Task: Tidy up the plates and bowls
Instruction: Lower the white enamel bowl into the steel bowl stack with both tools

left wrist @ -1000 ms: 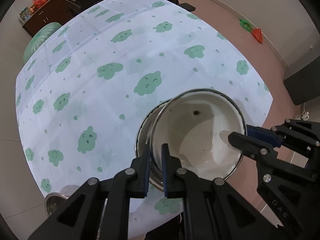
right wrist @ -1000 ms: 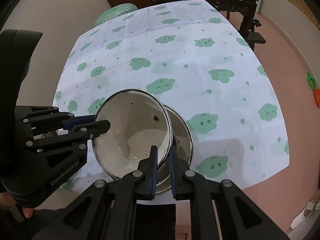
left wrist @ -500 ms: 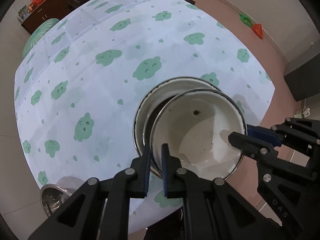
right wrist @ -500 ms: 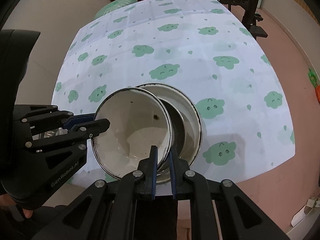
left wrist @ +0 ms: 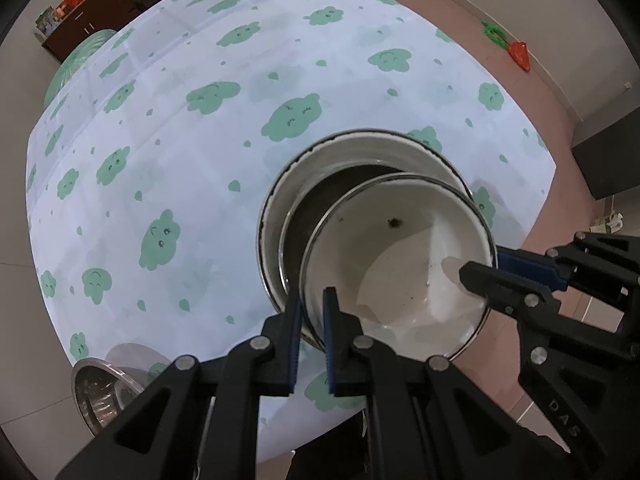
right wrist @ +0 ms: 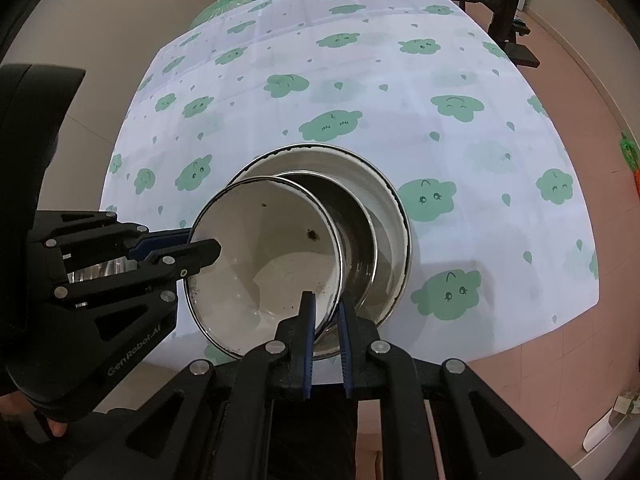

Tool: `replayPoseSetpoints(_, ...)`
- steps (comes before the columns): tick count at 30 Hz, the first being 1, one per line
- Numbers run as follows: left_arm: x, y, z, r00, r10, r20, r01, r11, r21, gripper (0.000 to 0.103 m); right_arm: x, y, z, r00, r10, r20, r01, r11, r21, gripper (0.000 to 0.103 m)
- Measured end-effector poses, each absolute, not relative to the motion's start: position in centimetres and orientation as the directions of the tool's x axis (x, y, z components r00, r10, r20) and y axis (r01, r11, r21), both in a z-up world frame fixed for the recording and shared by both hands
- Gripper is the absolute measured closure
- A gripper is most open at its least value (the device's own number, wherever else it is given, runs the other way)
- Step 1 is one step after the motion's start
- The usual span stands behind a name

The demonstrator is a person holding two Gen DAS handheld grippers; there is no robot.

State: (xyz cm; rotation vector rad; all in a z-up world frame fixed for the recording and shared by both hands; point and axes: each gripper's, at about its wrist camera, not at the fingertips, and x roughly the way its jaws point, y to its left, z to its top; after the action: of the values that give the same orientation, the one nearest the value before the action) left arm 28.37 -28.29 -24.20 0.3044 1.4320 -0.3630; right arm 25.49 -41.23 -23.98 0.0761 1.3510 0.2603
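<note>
1. Left wrist view: a table under a white cloth printed with green clouds (left wrist: 168, 168) fills most of the frame, above a reddish tiled floor (left wrist: 540, 28).
2. On the cloth near its front edge sits a wide white enamel bowl with a dark rim (left wrist: 280, 208), with a steel bowl (left wrist: 304, 224) nested inside it.
3. A smaller white enamel bowl with a metal rim (left wrist: 400, 256) hangs tilted above those two, overlapping their near side.
4. The left gripper (left wrist: 312, 304) is clamped narrowly on that bowl's near rim.
5. Right wrist view: the right gripper (right wrist: 326, 308) pinches the opposite rim the same way.
6. A shiny steel basin (left wrist: 100, 388) sits at the table's near-left corner.
</note>
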Motion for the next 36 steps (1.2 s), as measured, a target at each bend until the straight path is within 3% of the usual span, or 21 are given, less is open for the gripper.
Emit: replayPoseSetpoints(36,28.8,-29.7,-27.0,0.048,-0.043,-0.998,0.421,0.907,-0.019,0.095,26.0,-41.9,-25.8,0.179,0.214,-0.960,-0.127,0.973,0.193,0.090)
